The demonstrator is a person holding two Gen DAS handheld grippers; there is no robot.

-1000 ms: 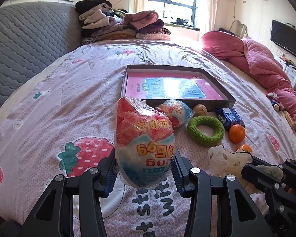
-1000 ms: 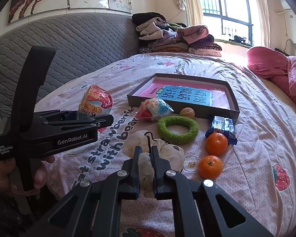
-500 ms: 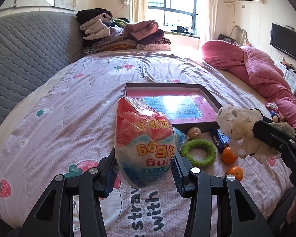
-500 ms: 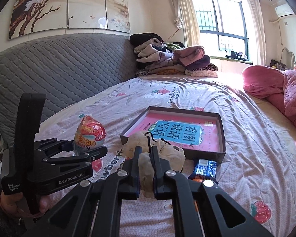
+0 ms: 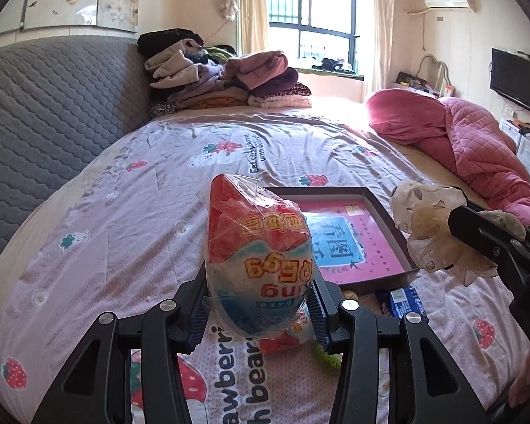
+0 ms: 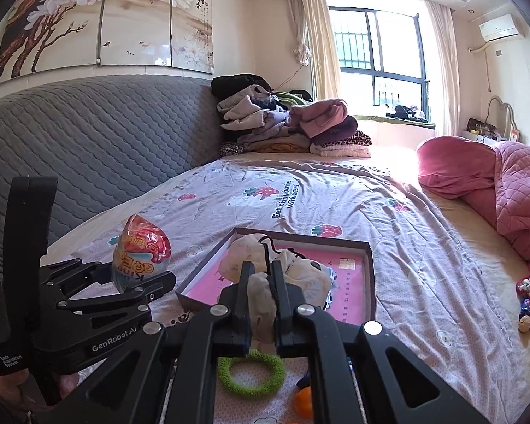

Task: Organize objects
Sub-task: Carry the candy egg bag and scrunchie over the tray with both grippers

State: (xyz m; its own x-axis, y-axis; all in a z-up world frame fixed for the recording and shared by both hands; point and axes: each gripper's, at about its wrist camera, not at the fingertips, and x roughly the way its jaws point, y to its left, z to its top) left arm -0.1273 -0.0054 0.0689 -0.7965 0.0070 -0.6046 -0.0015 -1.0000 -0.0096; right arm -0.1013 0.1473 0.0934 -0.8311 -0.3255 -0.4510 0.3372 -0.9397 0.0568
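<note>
My left gripper (image 5: 258, 312) is shut on a wrapped red and blue toy egg (image 5: 258, 258) and holds it in the air above the bed; it also shows in the right wrist view (image 6: 141, 252). My right gripper (image 6: 261, 282) is shut on a cream fabric scrunchie (image 6: 265, 293) and holds it just before the near edge of a dark shallow box (image 6: 369, 275) with a pink and blue sheet inside. In the left wrist view the scrunchie (image 5: 431, 226) hangs by the box's right wall (image 5: 388, 222).
On the strawberry bedsheet below lie a green ring (image 6: 252, 372), an orange (image 6: 302, 401), a blue snack packet (image 5: 404, 302) and a second wrapped egg (image 5: 282, 339). Folded clothes (image 5: 226, 81) are stacked at the head. A pink quilt (image 5: 473, 145) lies right.
Both grippers have risen and moved forward toward the box with their loads. The scrunchie came off the bed and now hangs near the box's front right part.
</note>
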